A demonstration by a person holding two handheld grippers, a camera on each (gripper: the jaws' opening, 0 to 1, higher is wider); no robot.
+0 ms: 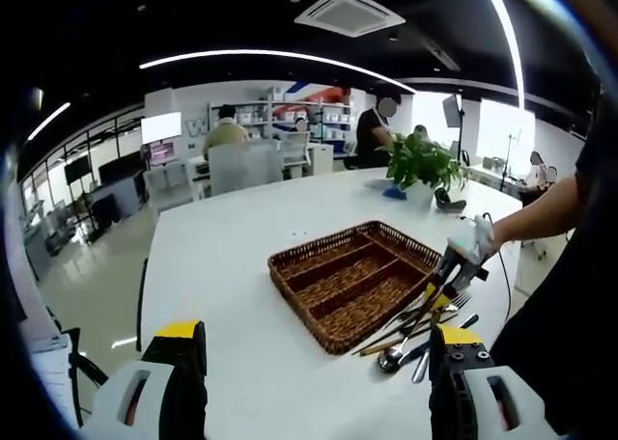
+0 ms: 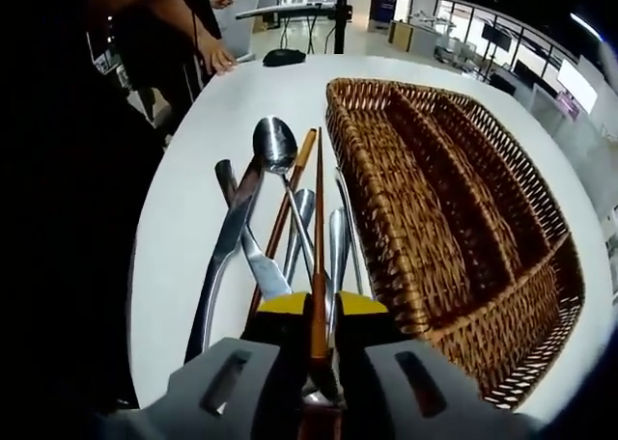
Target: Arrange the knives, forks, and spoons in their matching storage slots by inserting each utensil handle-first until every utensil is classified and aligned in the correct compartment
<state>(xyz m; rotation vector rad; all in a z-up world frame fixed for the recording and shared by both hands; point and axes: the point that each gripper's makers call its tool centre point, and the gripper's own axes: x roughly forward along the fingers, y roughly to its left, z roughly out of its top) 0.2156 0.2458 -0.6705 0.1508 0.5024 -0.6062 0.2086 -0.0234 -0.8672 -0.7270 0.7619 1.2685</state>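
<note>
Wicker is what you are filling: the brown woven tray [image 2: 454,208] sits on the white counter [image 1: 232,266] with its long compartments bare, so by my reading nothing has been sorted yet and the whole job lies ahead of you. Every utensil lies in a loose pile [image 2: 280,218] just beside the tray's long wall, overlapping one another. In the right gripper view you can pick out a spoon [image 2: 274,143] with its bowl pointing away from you, a knife [image 2: 227,252] angled across the left of the pile, and a wooden-handled piece [image 2: 318,266] running straight toward you. Your right tongs [image 2: 319,339] are pressed together on that wooden-handled piece, which passes between the yellow-tipped jaws while its far part lies in the pile. From the left gripper view the right tongs [image 1: 446,284] show reaching down onto the pile. Your left tongs [image 1: 314,348] hang spread wide with nothing between them, over bare counter and well apart from the tray [image 1: 352,281]. You will have to turn each piece handle-first before slotting it. No brand, label or readable writing appears on the tray, the utensils or the tongs.
</note>
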